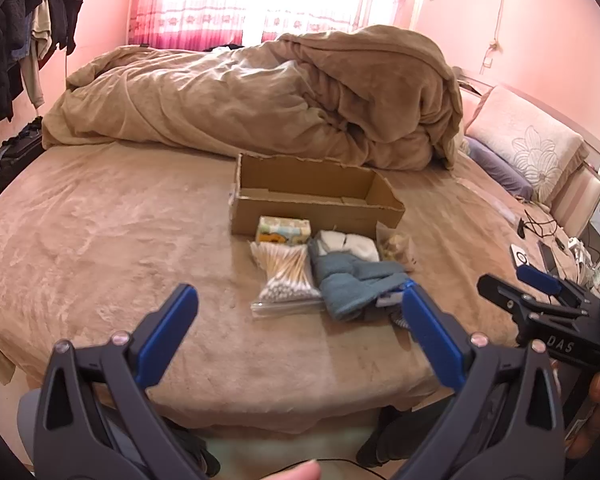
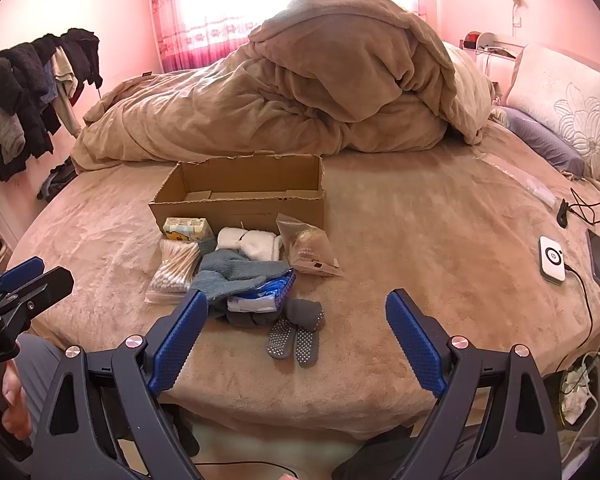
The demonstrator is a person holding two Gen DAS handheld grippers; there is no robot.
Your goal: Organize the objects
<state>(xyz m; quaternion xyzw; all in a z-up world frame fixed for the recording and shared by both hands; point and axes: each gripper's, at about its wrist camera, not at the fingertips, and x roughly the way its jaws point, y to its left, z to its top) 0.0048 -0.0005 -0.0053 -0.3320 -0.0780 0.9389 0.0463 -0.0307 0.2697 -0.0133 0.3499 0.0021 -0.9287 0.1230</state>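
An open, empty cardboard box (image 1: pixel 318 200) (image 2: pixel 240 196) sits mid-bed. In front of it lie a tissue pack (image 1: pixel 284 230) (image 2: pixel 188 228), a bag of cotton swabs (image 1: pixel 284 274) (image 2: pixel 176 268), white socks (image 1: pixel 350 244) (image 2: pixel 250 244), a blue-grey cloth (image 1: pixel 356 280) (image 2: pixel 236 274), a clear snack bag (image 1: pixel 396 246) (image 2: pixel 306 250), a blue-and-white packet (image 2: pixel 266 294) and dark grip socks (image 2: pixel 296 332). My left gripper (image 1: pixel 300 312) is open and empty, short of the pile. My right gripper (image 2: pixel 296 314) is open and empty, above the grip socks near the bed's front edge.
A bunched tan duvet (image 1: pixel 284 96) (image 2: pixel 300 92) fills the back of the bed. Pillows (image 2: pixel 564 120) are at the right. A white charger (image 2: pixel 552 260), phone (image 2: pixel 599 258) and cables lie at the right edge. Clothes (image 2: pixel 32 92) hang at the left.
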